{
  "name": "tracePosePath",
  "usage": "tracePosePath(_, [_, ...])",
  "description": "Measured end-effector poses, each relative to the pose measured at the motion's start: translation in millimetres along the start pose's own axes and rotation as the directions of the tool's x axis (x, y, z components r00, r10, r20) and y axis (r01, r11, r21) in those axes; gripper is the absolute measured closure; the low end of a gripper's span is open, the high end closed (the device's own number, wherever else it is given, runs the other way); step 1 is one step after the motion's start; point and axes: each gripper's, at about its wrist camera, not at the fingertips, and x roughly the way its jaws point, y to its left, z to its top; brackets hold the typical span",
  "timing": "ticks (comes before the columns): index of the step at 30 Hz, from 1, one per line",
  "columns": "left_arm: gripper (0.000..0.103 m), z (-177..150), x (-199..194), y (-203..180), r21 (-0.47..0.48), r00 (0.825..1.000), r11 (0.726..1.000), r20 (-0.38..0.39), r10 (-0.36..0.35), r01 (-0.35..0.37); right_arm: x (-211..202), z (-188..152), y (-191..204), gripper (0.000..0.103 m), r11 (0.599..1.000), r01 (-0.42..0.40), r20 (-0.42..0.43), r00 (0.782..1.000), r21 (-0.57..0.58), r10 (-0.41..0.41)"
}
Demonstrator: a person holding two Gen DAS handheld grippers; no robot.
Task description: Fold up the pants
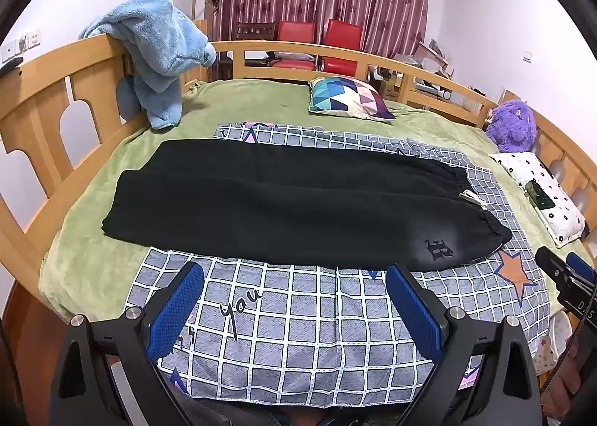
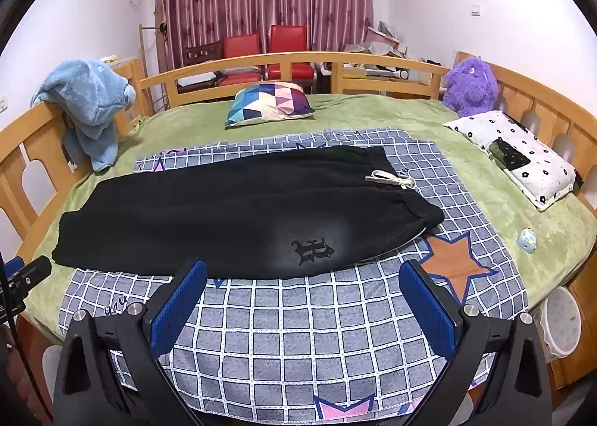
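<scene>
Black pants (image 1: 283, 198) lie flat across a grey checked cloth (image 1: 317, 318) on the bed, legs side by side, leg ends to the left, waistband with a white drawstring (image 1: 473, 198) to the right. They also show in the right wrist view (image 2: 231, 209), with an embroidered logo (image 2: 311, 248) near the front edge. My left gripper (image 1: 294, 273) is open and empty, just short of the pants' near edge. My right gripper (image 2: 302, 269) is open and empty, near the logo end. The right gripper's tip (image 1: 559, 269) shows at the left view's right edge.
The bed has a green blanket (image 2: 485, 179) and a wooden rail (image 2: 291, 60) all round. On it lie a patterned cushion (image 2: 270, 101), a white flowered pillow (image 2: 518, 157), a purple plush toy (image 2: 470, 86), a small toy (image 2: 527, 239). A blue towel (image 1: 156, 49) hangs over the left rail.
</scene>
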Motion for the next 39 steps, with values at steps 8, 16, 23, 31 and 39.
tracePosePath(8, [0.004,-1,-1,0,-0.003,1.0,1.0,-0.003,-0.002,0.002,-5,-1,1,0.002,1.0,-0.004,0.008,1.0,-0.001,0.004])
tracePosePath(16, [0.004,-2,-2,-1,-0.003,1.0,1.0,0.0,-0.003,0.003,-11,0,2,0.002,1.0,-0.01,0.021,1.0,-0.002,0.01])
tracePosePath(23, [0.004,-3,-1,-3,-0.002,1.0,1.0,-0.008,-0.002,0.002,-11,-2,5,0.002,1.0,-0.01,0.018,1.0,-0.004,0.01])
tracePosePath(31, [0.004,-4,-1,-3,-0.003,1.0,1.0,-0.011,-0.002,0.002,-10,-3,9,0.002,1.0,-0.008,0.007,1.0,-0.011,0.008])
tracePosePath(39, [0.004,-6,1,-3,-0.002,1.0,1.0,-0.011,0.011,-0.011,-8,-3,8,0.002,1.0,-0.021,0.005,1.0,0.002,0.021])
